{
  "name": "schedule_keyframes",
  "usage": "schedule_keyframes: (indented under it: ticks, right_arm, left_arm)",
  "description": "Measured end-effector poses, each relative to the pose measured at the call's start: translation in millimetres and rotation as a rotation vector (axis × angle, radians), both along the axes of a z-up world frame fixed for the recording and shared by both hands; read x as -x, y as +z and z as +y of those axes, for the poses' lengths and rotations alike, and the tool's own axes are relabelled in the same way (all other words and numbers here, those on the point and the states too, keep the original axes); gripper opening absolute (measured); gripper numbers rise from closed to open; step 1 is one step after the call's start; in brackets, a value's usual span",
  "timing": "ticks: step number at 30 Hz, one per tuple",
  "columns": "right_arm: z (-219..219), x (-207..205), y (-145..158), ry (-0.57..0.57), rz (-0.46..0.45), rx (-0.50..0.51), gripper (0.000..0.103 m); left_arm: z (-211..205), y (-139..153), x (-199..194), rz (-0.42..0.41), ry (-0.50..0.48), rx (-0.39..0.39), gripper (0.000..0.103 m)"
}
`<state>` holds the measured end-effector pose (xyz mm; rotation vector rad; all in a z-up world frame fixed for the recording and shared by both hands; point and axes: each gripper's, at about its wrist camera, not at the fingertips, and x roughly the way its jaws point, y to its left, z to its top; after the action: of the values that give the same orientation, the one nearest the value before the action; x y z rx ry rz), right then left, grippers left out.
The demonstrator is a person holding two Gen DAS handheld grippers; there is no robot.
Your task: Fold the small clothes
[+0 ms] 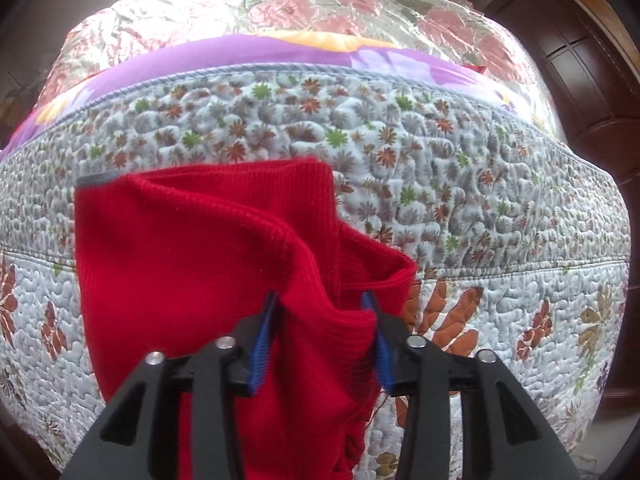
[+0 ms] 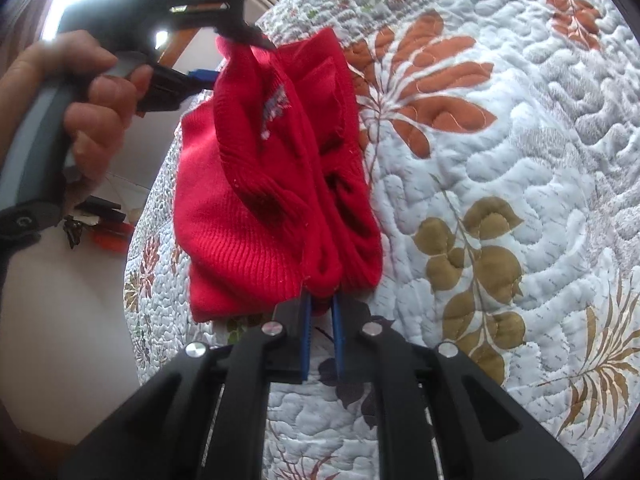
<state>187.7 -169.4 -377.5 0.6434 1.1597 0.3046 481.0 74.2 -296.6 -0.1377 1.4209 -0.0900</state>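
Note:
A red knitted garment (image 1: 192, 248) hangs bunched between my two grippers over a quilted bedspread (image 1: 500, 184). A grey trim (image 1: 96, 180) shows at its far left corner. My left gripper (image 1: 322, 300) is shut on a thick fold of the garment, with ribbed cloth filling the gap between its blue pads. In the right wrist view my right gripper (image 2: 320, 300) pinches the lower ribbed edge of the red garment (image 2: 248, 216) between nearly closed blue pads. There the left gripper (image 2: 236, 52) holds the garment's upper corner, with a person's hand (image 2: 92, 92) on its handle.
The floral bedspread (image 2: 500, 160) spreads to the right. Behind it lie a purple blanket (image 1: 280, 56) and a pink flowered quilt (image 1: 304, 4). A dark wooden door (image 1: 580, 60) stands at the far right. Small red and black objects (image 2: 108, 236) lie on the pale floor beside the bed.

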Motion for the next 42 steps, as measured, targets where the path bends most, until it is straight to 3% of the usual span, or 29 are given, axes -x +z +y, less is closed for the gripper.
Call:
schedule_keyframes:
  ticks: [4, 6, 12, 16, 20, 22, 28, 30, 31, 36, 40, 42]
  right_arm:
    - [-12, 1, -8, -0.033, 0.037, -0.017, 0.021]
    - [-20, 4, -11, -0.051, 0.059, -0.028, 0.033]
    - [-33, 2, 10, -0.05, 0.029, -0.061, 0.034]
    - [-38, -32, 26, -0.042, -0.014, -0.185, 0.039]
    - [-56, -99, 19, -0.077, 0.004, -0.371, 0.042]
    - [-58, -128, 15, -0.068, 0.02, -0.406, 0.044]
    - [-44, -186, -2, -0.008, 0.072, -0.414, 0.043]
    - [-38, -191, 0, 0.041, 0.068, -0.399, 0.012]
    - [-36, -194, 1, 0.057, 0.061, -0.379, 0.008]
    - [-51, -209, 12, 0.027, -0.01, -0.336, 0.005]
    - [-56, -219, -8, 0.013, 0.014, -0.303, 0.005]
    - [-54, -215, -12, 0.034, 0.01, -0.304, 0.013]
  left_arm:
    - [3, 13, -3, -0.045, 0.011, 0.047, 0.056]
    - [6, 21, -4, -0.077, 0.012, 0.065, 0.063]
    - [26, 47, 5, -0.156, -0.013, 0.122, 0.067]
    - [48, 58, 25, -0.189, -0.025, 0.207, 0.068]
    - [67, 53, 61, -0.187, -0.07, 0.267, 0.068]
    - [73, 46, 76, -0.174, -0.09, 0.297, 0.068]
    - [77, 18, 109, -0.11, -0.164, 0.384, 0.066]
    - [75, 12, 112, -0.098, -0.19, 0.407, 0.066]
    - [73, 9, 113, -0.091, -0.205, 0.424, 0.066]
    - [55, -1, 120, -0.089, -0.322, 0.48, 0.066]
    - [34, -15, 127, -0.079, -0.416, 0.515, 0.066]
    - [23, -25, 132, -0.063, -0.452, 0.534, 0.066]
